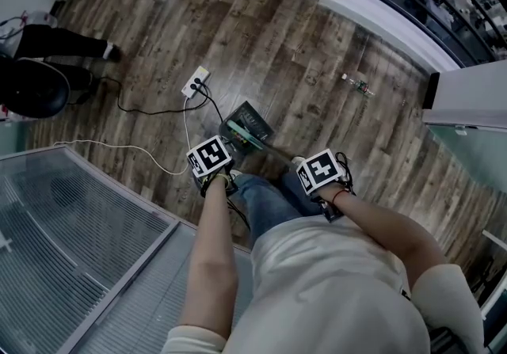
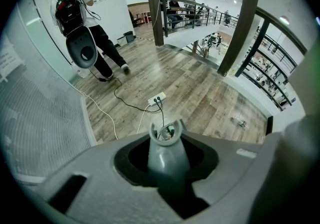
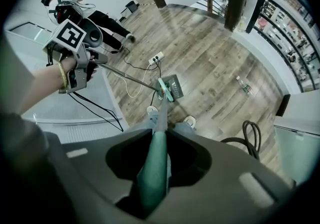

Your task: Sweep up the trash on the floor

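Left gripper (image 1: 211,164): jaws clamped on the grey dustpan handle (image 2: 166,160). This holds the dustpan (image 1: 253,124) down on the floor (image 1: 301,51) at frame centre, probably to serve as the collection point.

Right gripper (image 1: 321,174): jaws clamped on the teal broom handle (image 3: 154,168), with the broom head just beside the dustpan.

Both forearms (image 1: 207,257) reach forward and down, with the grippers side by side.

Trash: a bottle (image 1: 358,85) lies well apart in the upper right of the head view, not yet swept.
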